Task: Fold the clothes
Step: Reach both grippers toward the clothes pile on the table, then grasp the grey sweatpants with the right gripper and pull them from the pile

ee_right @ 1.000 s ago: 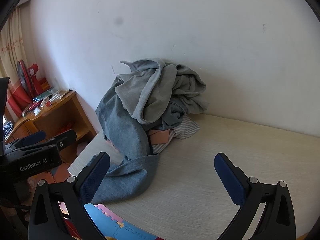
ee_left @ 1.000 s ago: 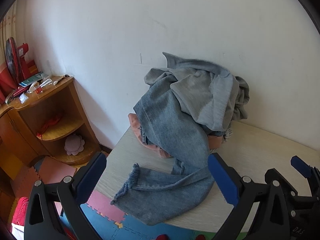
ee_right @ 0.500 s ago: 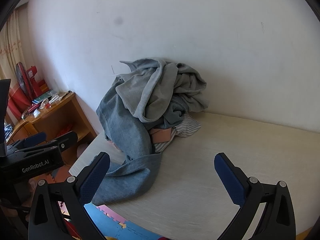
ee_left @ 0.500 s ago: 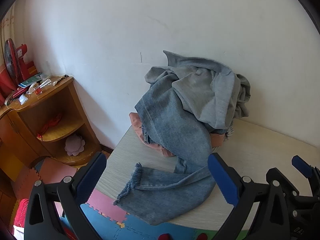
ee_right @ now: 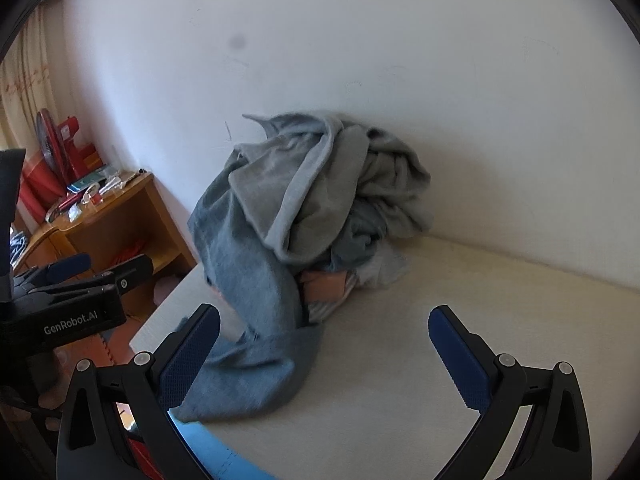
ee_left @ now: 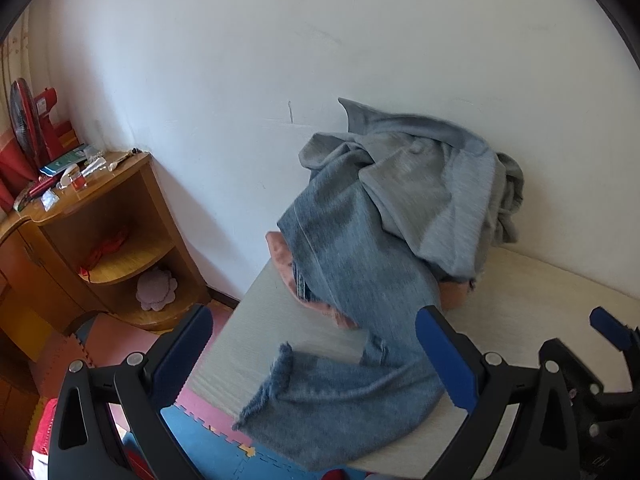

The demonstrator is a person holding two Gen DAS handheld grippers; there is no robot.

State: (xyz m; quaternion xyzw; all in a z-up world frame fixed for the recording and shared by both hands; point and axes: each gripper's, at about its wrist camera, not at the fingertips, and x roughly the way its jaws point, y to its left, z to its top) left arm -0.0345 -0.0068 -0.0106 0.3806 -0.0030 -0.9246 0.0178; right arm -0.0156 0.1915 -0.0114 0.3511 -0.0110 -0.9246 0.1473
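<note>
A heap of clothes (ee_left: 400, 208) lies against the white wall on the pale table (ee_left: 552, 304). Blue jeans (ee_left: 352, 272) drape down the heap, with one frayed leg (ee_left: 320, 408) reaching over the table's front edge. A grey sweatshirt (ee_left: 432, 184) tops the heap and a pink garment (ee_left: 280, 256) pokes out underneath. In the right wrist view the same jeans (ee_right: 248, 280), grey sweatshirt (ee_right: 320, 184) and a striped piece (ee_right: 324, 312) show. My left gripper (ee_left: 312, 352) is open just short of the jeans leg. My right gripper (ee_right: 324, 344) is open too, above the table near the leg's end.
A wooden corner shelf (ee_left: 108, 216) stands left of the table, with small items on top and a red fan (ee_left: 28, 120) behind. Foam floor mats (ee_left: 224, 452) lie below the table edge. The other gripper's body (ee_right: 68, 312) shows at the left of the right wrist view.
Both grippers have crept a little closer to the heap and lower, so the jeans leg sits further between the left fingers. The clothes have not moved.
</note>
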